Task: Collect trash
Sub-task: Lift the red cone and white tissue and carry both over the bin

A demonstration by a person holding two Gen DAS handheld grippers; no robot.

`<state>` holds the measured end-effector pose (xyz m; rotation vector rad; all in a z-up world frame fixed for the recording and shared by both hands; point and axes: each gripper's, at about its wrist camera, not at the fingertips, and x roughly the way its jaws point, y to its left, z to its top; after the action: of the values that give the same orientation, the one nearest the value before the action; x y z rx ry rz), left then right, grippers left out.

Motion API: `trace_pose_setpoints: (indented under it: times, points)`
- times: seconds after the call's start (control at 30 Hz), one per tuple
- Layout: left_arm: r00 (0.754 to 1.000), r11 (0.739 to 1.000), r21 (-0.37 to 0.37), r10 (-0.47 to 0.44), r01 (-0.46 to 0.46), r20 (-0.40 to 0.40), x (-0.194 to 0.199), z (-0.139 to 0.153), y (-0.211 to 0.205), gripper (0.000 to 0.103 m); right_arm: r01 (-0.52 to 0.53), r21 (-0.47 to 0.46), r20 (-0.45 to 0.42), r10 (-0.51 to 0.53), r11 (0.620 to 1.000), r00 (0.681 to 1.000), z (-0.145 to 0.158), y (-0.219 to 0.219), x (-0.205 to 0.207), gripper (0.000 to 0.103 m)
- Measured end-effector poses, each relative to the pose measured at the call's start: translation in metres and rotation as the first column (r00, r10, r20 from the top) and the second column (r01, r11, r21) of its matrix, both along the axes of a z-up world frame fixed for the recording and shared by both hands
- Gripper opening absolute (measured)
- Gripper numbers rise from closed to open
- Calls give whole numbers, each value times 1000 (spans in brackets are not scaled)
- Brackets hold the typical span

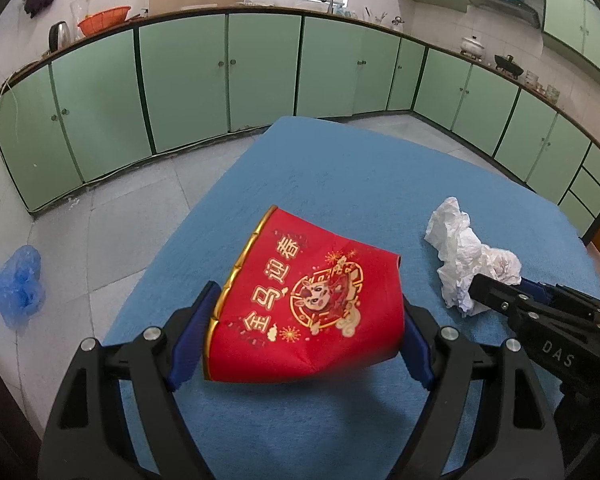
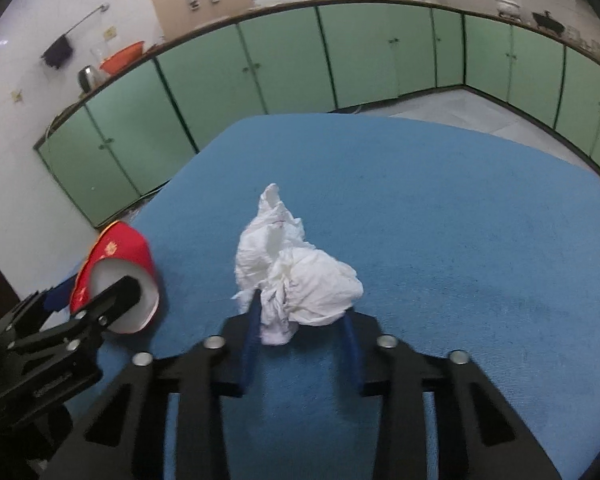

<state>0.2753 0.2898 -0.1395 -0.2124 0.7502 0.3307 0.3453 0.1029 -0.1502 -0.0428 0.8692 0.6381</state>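
A red paper cup (image 1: 312, 304) with gold print lies on its side between the fingers of my left gripper (image 1: 304, 332), which is shut on it and holds it over the blue table (image 1: 340, 176). The cup also shows at the left of the right wrist view (image 2: 116, 256), its white inside facing the camera. A crumpled white tissue (image 2: 296, 276) sits between the fingers of my right gripper (image 2: 300, 320), which is shut on its near end. The tissue also shows at the right of the left wrist view (image 1: 464, 256), with the right gripper (image 1: 496, 296) on it.
The blue cloth covers the table (image 2: 460, 208). A blue plastic bag (image 1: 18, 280) lies on the tiled floor to the left. Green cabinets (image 1: 184, 80) run along the far walls under a counter with a kettle (image 1: 58, 36) and an orange bowl (image 1: 104, 20).
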Motion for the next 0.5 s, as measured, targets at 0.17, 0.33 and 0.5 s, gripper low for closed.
trace_pose_setpoints:
  times: [0.17,0.33,0.5]
  points:
    - [1000,1000,7,-10,10,11,-3,8,-8,78,12,29,35,-13,1000,999,15,-17,-11,17]
    - [998,999,6,-55,54,44,-9,20,-28,78,43,54,88,-48,998,995,43,-58,-27,17]
    - [984,988,0,-152,152,92,-8,39,-75,78,112,78,124,-121,991,985,69,-117,-50,17]
